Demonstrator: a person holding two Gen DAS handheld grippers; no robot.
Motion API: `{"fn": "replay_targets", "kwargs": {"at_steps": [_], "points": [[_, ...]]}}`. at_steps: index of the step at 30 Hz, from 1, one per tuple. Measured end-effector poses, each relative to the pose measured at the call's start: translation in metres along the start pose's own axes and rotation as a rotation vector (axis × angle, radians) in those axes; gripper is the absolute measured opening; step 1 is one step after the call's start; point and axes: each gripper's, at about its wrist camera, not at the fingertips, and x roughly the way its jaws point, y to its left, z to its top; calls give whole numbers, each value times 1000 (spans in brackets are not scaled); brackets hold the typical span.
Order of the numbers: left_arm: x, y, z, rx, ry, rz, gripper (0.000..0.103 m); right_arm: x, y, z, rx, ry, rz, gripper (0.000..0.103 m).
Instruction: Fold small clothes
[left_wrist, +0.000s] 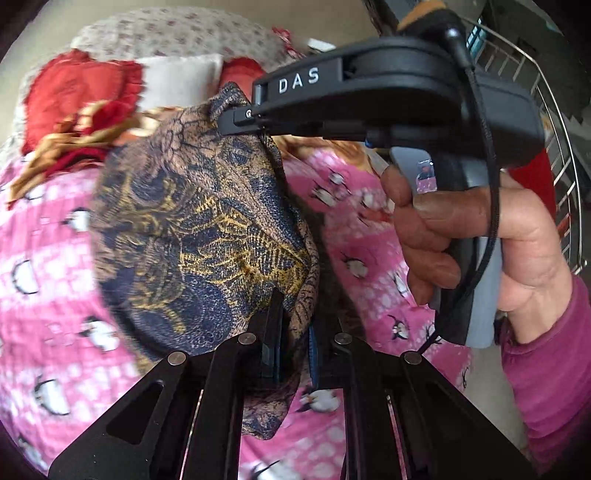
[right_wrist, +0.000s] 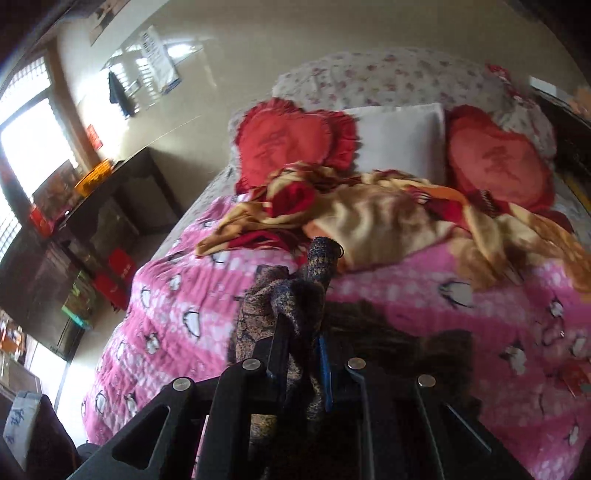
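- Presently, the left gripper (left_wrist: 291, 332) is clamped narrow on the near corner of the cloth (left_wrist: 192, 221), a patterned blue-and-tan piece.
- Cloth location: lifted off the bed (left_wrist: 55, 295), hanging in the air over the pink penguin quilt, well short of the red cushions (right_wrist: 295, 144) at the head end.
- Right gripper (left_wrist: 243, 120), seen from the left wrist view, pinches the far corner of the same cloth; a hand (left_wrist: 472, 236) squeezes its handle. From its own view the right gripper's jaws are narrow with fabric bunched between them.
- Handling, as judged: light, thin, very soft, no stiffness; it sags between the two grips and folds wherever unsupported. Not fragile. Slip risk looks low, since the weave is matt, but only small bites of hem are held.
- Best hold, as judged: corners or hem, as now; a mid-panel grip would only gather it.
- Orientation: long axis runs from the near grip to the far grip, roughly toward the head of the bed; the slack panel bellies out to the left of that line.
- Blur prevents reading the garment type.
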Motion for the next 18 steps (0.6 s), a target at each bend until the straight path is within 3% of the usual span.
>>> {"fn": "replay_targets", "kwargs": {"at_steps": [7, 11, 13, 15, 16, 17, 18], "points": [[65, -16, 5, 6, 75, -10, 9, 6, -83, -33, 136, 32, -70, 13], [79, -9, 4, -9, 104, -15, 10, 21, -109, -47, 206, 53, -86, 13], [78, -10, 8, -22, 148, -63, 11, 28, -116, -51, 219, 52, -108, 13], [63, -7, 10, 12, 156, -79, 34, 29, -121, -55, 238, 45, -125, 19], [49, -5, 10, 35, 131, -63, 42, 26, -123, -56, 246, 42, -134, 30], [35, -3, 9, 57, 96, -52, 57, 17, -124, -58, 260, 28, -149, 42], [19, 3, 9, 76, 61, -38, 66, 10, -122, -61, 266, 14, -145, 46]]}}
